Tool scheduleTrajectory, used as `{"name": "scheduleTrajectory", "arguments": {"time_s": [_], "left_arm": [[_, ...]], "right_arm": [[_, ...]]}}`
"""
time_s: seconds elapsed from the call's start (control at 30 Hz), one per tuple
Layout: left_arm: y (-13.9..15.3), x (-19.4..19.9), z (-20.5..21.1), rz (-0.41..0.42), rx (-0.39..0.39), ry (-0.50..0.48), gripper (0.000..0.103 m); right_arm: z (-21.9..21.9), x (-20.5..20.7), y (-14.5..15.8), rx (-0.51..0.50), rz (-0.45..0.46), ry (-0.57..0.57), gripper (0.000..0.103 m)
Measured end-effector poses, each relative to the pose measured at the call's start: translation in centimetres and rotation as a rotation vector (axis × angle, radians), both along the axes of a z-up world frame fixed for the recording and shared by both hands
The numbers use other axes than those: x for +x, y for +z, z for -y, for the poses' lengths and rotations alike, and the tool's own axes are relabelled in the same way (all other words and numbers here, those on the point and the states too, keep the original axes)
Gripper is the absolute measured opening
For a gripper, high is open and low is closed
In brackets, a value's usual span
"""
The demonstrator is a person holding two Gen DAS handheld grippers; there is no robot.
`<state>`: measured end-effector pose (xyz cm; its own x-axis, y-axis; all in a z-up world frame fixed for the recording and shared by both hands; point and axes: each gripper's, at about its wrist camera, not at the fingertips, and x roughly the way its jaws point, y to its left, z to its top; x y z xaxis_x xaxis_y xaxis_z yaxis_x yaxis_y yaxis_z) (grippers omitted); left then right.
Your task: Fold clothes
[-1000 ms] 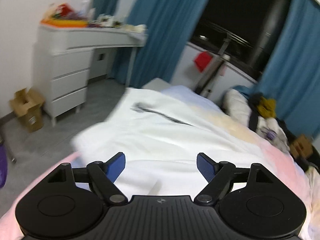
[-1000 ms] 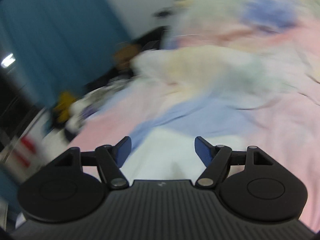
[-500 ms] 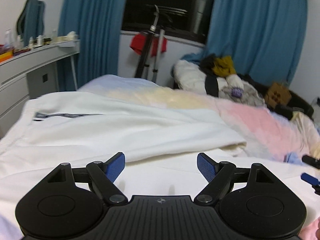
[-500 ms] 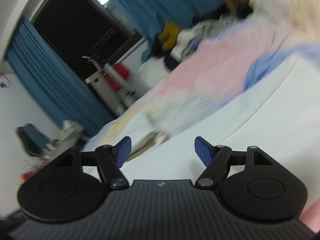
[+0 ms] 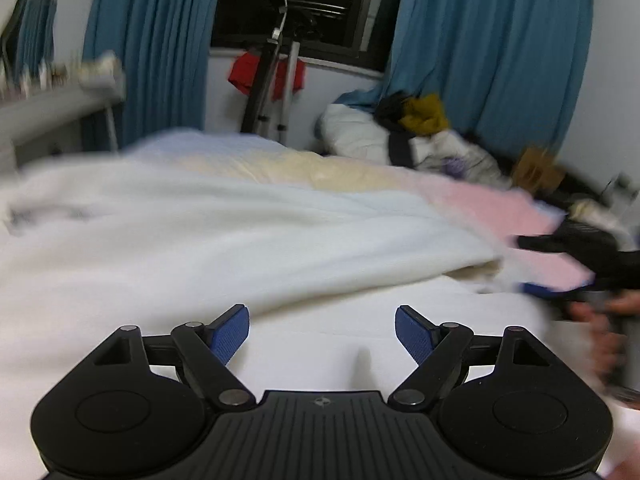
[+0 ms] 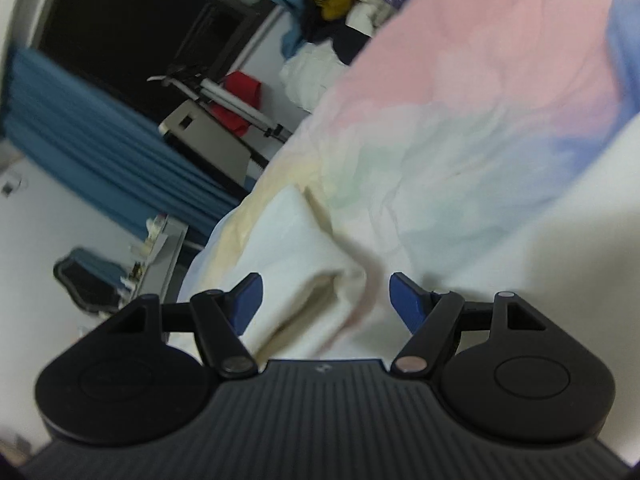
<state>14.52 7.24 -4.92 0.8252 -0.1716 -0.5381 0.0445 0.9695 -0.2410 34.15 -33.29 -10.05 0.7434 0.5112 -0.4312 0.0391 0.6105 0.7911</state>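
Observation:
A white garment (image 5: 224, 240) lies spread on the bed, with a folded layer on top and its sleeve end pointing right. My left gripper (image 5: 322, 330) is open and empty, low over the garment's near part. My right gripper (image 6: 326, 298) is open and empty, its jaws either side of the white sleeve cuff (image 6: 316, 292). The right gripper also shows at the right edge of the left wrist view (image 5: 576, 268), beside the sleeve end.
A pastel pink, yellow and blue bedspread (image 5: 480, 204) covers the bed. A pile of clothes (image 5: 416, 136) lies at its far end before blue curtains (image 5: 488, 52). A stand with a red cloth (image 5: 272, 72) is by the window. A white desk (image 5: 52, 100) is at left.
The right gripper has swung down and toward the sleeve cuff, and has come further into the left wrist view. The left gripper has shifted slightly; both stay open.

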Motion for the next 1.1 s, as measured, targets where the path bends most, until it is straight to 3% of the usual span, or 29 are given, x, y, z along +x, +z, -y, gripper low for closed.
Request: {"name": "scheduleTrajectory", "arguments": {"time_s": [0.07,0.13,0.2,0.3,0.37,0.43,0.5,0.53,0.6,0.7,0.87,1.0,1.1], "left_arm": [[-1.2,-0.3,-1.0,-0.02,-0.063,-0.028,0.082],[-1.2,0.0,-1.5,-0.024,-0.069,-0.031,0.082],[-0.8,0.0,-2.3,0.015,-0.105,-0.038,0.082],[-0.7,0.3,-3.2,0.018,-0.154,-0.026,0.082],[-0.7,-0.5,-3.7,0.037,-0.175,-0.02,0.082],[-0.7,-1.6,-4.7,0.049,-0.188,0.011,0.082],[-0.6,-1.8,-5.8,0.047,-0.207,0.03,0.082],[-0.4,-1.8,-6.4,0.057,-0.228,0.037,0.082],[0.0,-1.9,-7.9,0.078,-0.283,0.062,0.082],[0.5,-2.1,-9.9,0.105,-0.331,0.093,0.082],[1.4,-3.2,-13.3,0.179,-0.402,0.149,0.082],[2.1,-4.2,-15.4,0.246,-0.448,0.207,0.082],[2.1,-4.4,-16.4,0.26,-0.486,0.23,0.083]], "right_arm": [[-0.8,2.1,-0.8,0.006,-0.011,-0.009,0.073],[-1.8,3.6,-0.6,-0.018,0.002,-0.013,0.073],[-3.0,4.9,-0.7,-0.039,-0.011,-0.004,0.073],[-5.6,6.3,-1.2,-0.097,-0.088,0.039,0.073],[-7.4,6.3,-0.7,-0.179,-0.088,0.049,0.073],[-9.2,5.9,0.2,-0.285,-0.06,0.046,0.067],[-10.4,5.5,1.3,-0.361,-0.052,0.03,0.047],[-10.9,5.4,1.9,-0.375,-0.039,0.021,0.042],[-12.0,4.8,4.2,-0.41,0.016,0.006,0.033],[-15.4,4.1,8.4,-0.492,0.152,0.039,0.03],[-25.0,2.4,11.7,-0.586,0.36,0.274,0.029],[-32.5,0.5,7.6,-0.742,0.375,0.462,0.029],[-35.5,-1.3,3.8,-0.914,0.412,0.512,0.031]]}}
